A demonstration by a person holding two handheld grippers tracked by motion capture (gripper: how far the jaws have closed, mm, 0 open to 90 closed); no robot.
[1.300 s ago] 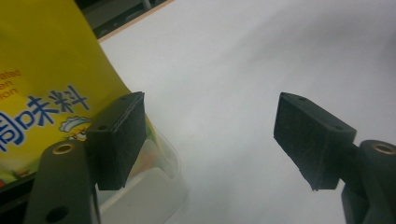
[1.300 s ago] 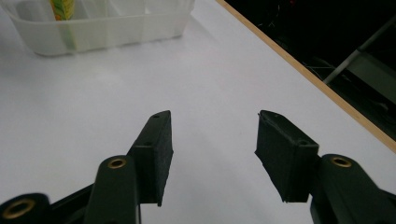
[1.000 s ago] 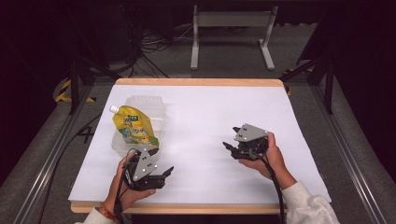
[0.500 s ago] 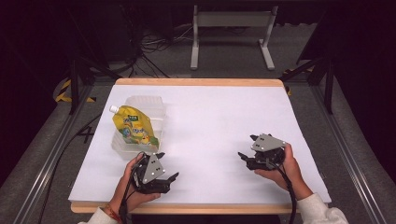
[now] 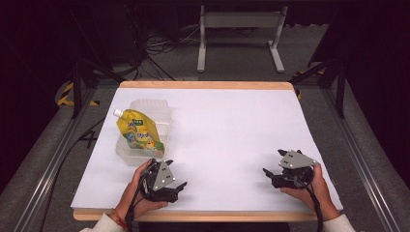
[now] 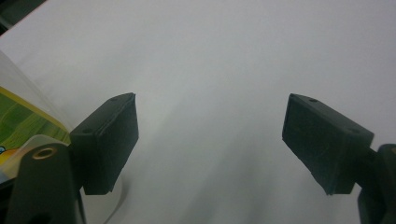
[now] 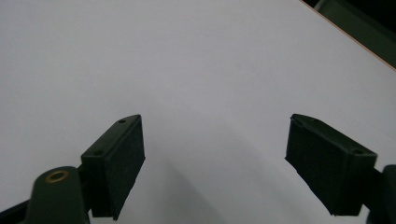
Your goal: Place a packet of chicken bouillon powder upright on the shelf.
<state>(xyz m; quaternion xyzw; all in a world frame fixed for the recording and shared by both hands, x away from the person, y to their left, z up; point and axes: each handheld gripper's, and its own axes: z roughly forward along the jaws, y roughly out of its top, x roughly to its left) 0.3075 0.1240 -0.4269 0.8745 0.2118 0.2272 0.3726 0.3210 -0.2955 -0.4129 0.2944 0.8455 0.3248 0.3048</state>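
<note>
Risk: the yellow pouch (image 5: 138, 133) lies loosely in the clear plastic tray (image 5: 164, 110), its spout end overhanging the tray's far left rim, so a careless sweep of the left gripper (image 5: 178, 187) on its way in could, in my judgement, knock the light tray across the white tabletop (image 5: 232, 130) or tip the pouch out. A pinch on the soft pouch body might also slip (the film looks slick).

Pose: the left gripper rests low at the near edge, pouch and tray just beyond it and to its left; its jaws point toward the table's middle. They have just been opening and stand wide apart with nothing between them. In the left gripper view the tray's edge (image 6: 14, 74) sits just beside the left pad (image 6: 114, 140). The right gripper (image 5: 271, 176) sits well apart from the tray, far to the left gripper's right, aimed inward, jaws likewise just opened, spread over bare tabletop.
</note>
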